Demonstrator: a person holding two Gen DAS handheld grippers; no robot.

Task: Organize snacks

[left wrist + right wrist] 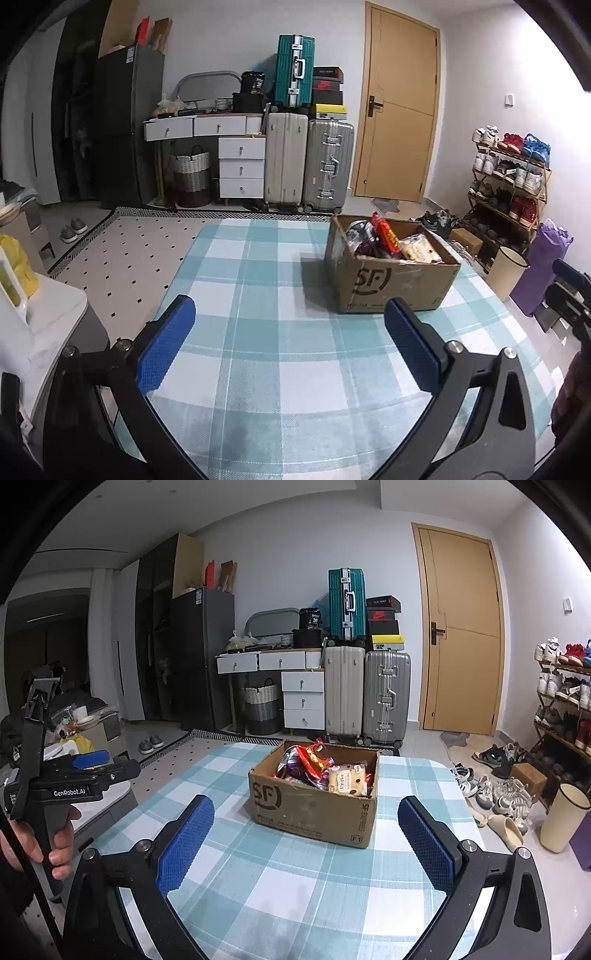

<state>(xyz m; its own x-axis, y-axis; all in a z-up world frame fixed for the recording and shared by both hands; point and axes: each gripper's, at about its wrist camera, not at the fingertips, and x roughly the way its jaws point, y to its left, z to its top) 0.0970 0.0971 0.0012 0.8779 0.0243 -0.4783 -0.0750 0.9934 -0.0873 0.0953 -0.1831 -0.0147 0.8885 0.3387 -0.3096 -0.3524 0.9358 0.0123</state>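
Right wrist: snack-filled cardboard box (314, 805).

Suitcases (365, 690) stand beside white drawers (303, 699), shoe rack (508, 192) near door (465, 635)

Table (280, 886), teal-white checked cloth; cardboard box (314, 808) of snack packets (317, 762) standing on far half.

Before you: woven cloth table cover (280, 882), matt, teal-and-white plaid. Cardboard box (314, 808), dull brown, creased, printed black. Snack packets (314, 762) inside look like glossy plastic film. Your gripper pads (168, 343) are blue, finely textured, rubbery; arms matt black plastic with shiny metal screws (467, 846).
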